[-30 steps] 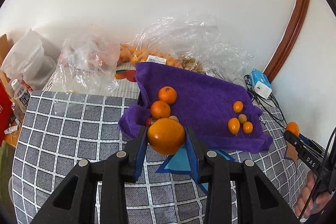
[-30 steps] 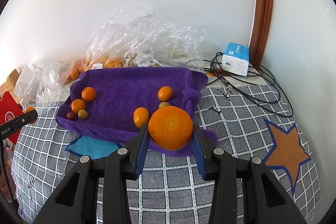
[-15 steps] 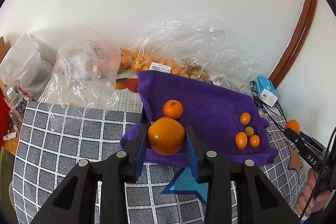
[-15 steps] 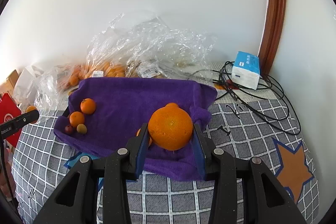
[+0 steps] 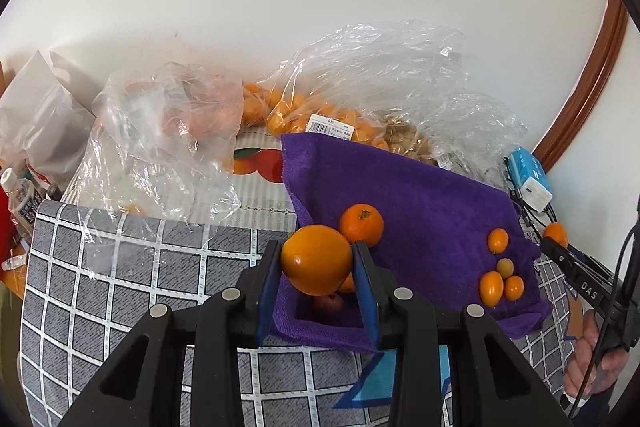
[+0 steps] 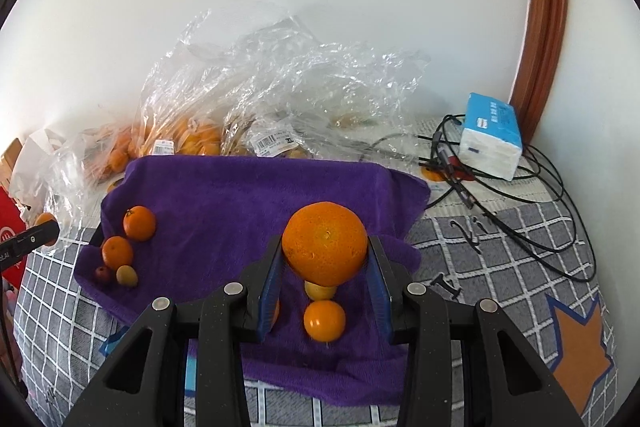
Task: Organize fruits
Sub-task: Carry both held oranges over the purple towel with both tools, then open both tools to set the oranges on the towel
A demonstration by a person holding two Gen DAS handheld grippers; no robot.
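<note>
our left gripper (image 5: 316,259) is clamped on a smooth orange (image 5: 316,259), its blue pads pressing both sides, and it hangs over the near left corner of the purple towel (image 5: 420,211). just behind it on the towel sits a tangerine (image 5: 362,225); a small red fruit (image 5: 328,303) shows under the held orange. our right gripper (image 6: 325,255) grips a bigger, dimpled orange (image 6: 325,243) the same way, above the towel's near right part (image 6: 240,203). below it lie a small orange fruit (image 6: 324,320) and a yellowish one (image 6: 320,290), partly hidden. at the towel's far left we see two tangerines (image 6: 139,223), a red fruit (image 6: 103,273) and a pale one (image 6: 127,275). clear plastic bags (image 6: 280,87) with more fruit lie behind, a blue tissue pack (image 6: 491,135) amid black cables (image 6: 552,211) to the right, all on a grey checked cloth (image 5: 120,267).
</note>
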